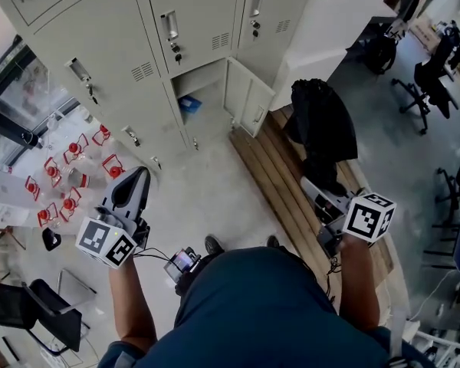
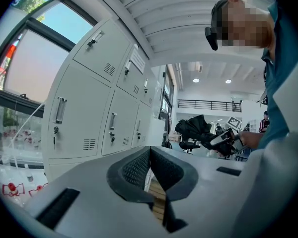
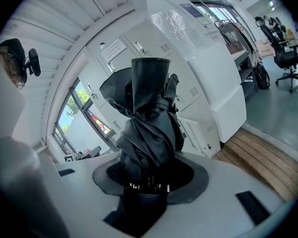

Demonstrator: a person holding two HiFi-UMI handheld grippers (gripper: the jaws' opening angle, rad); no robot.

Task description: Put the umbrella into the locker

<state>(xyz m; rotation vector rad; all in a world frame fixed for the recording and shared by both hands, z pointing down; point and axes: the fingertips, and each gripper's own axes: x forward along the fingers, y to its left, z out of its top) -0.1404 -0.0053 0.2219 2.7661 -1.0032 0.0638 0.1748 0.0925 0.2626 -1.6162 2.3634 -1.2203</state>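
Note:
A folded black umbrella (image 1: 324,129) stands up out of my right gripper (image 1: 316,192), which is shut on its lower end over the wooden bench. In the right gripper view the umbrella (image 3: 146,128) rises from between the pads of the gripper (image 3: 148,182). The grey lockers fill the top of the head view. One bottom locker (image 1: 202,89) is open, its door (image 1: 245,98) swung to the right, and something blue lies inside. My left gripper (image 1: 136,176) is shut and holds nothing; its tips point towards the lockers. The left gripper view shows its pads (image 2: 139,167) meeting and the umbrella (image 2: 196,128) far right.
A slatted wooden bench (image 1: 272,171) runs below the open locker, beside a white block (image 1: 322,21). Red and white items (image 1: 69,175) lie on the floor at left. Black chairs (image 1: 38,313) stand at bottom left, office chairs (image 1: 429,83) at right.

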